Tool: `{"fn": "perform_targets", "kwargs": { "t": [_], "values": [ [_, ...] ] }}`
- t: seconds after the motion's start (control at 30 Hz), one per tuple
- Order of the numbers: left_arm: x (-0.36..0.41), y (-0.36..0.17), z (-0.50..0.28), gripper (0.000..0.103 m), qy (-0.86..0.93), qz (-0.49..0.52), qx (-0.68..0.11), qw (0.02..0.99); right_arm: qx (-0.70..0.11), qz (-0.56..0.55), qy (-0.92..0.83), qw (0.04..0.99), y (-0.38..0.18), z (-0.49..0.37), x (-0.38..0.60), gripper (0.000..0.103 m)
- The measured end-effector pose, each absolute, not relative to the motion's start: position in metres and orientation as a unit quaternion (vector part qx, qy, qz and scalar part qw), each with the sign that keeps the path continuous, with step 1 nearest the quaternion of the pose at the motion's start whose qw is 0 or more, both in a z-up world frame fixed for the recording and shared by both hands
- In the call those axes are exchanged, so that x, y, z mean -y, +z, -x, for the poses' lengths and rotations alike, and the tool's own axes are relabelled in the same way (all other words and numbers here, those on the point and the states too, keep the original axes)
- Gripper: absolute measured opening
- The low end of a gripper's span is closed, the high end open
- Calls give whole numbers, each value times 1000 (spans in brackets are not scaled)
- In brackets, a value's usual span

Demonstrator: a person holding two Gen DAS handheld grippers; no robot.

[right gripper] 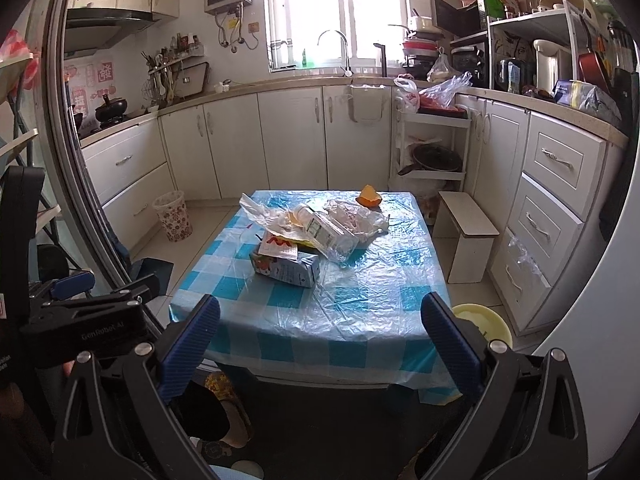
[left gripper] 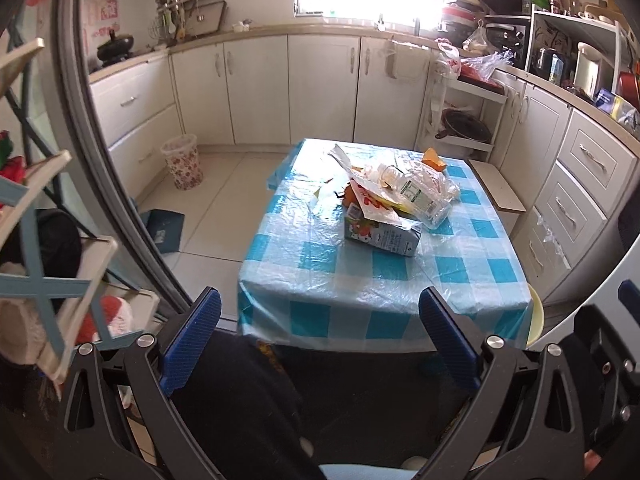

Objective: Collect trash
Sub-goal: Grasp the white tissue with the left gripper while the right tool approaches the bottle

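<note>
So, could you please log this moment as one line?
left gripper: open, empty | right gripper: open, empty | trash pile: untouched on table | bin: floor, left

You have one table (right gripper: 360, 320), one carton (right gripper: 286, 268), one clear bottle (right gripper: 326, 234), one orange peel (right gripper: 369, 196), one floral wastebasket (right gripper: 172, 216) at frame left, one stool (right gripper: 466, 236), one yellow basin (right gripper: 486, 322).

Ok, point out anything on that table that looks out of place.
A heap of trash sits mid-table: a plastic bottle lying on its side, a drink carton tipped over, crumpled plastic wrap, and orange peel near the far edge.
</note>
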State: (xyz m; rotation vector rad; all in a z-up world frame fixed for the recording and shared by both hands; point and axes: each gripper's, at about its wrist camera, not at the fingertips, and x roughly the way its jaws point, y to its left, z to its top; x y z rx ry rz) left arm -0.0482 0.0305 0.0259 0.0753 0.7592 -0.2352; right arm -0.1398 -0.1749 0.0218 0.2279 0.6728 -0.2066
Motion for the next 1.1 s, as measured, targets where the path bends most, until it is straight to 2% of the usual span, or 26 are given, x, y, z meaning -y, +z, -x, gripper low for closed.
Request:
{"fn": "perform_targets", "kwargs": {
  "t": [0.27,0.63,0.7,0.73,0.8,0.83,0.87,0.9,0.97,1.1],
  "values": [
    [-2,6,-43,95,-139,33,-408,902,-341,-68,-125,929,-4,102,198,97],
    [57,-41,-176,93,-129,71,-476,867,-326,-121,-91,933,-38,28,228,97],
    [62,-50,-198,73,-125,81,-496,855,-319,-107,-91,937,-40,15,234,97],
    [64,-54,-206,67,-122,82,-503,852,-314,-102,-94,939,-40,7,238,97],
    [68,-63,-223,40,-123,80,-520,842,-310,-90,-102,941,-43,-5,247,97],
    [68,-67,-230,33,-125,83,-529,835,-309,-95,-104,941,-45,-12,253,97],
    [67,-72,-236,19,-124,87,-536,831,-308,-96,-108,940,-48,-16,257,97],
    [64,-74,-238,11,-123,88,-538,829,-309,-101,-112,939,-52,-20,261,97],
    [61,-77,-239,3,-123,84,-535,832,-319,-117,-117,933,-64,-24,269,97],
    [61,-68,-235,2,-144,83,-519,839,-349,-143,-109,920,-87,-32,271,97]
  ]
}}
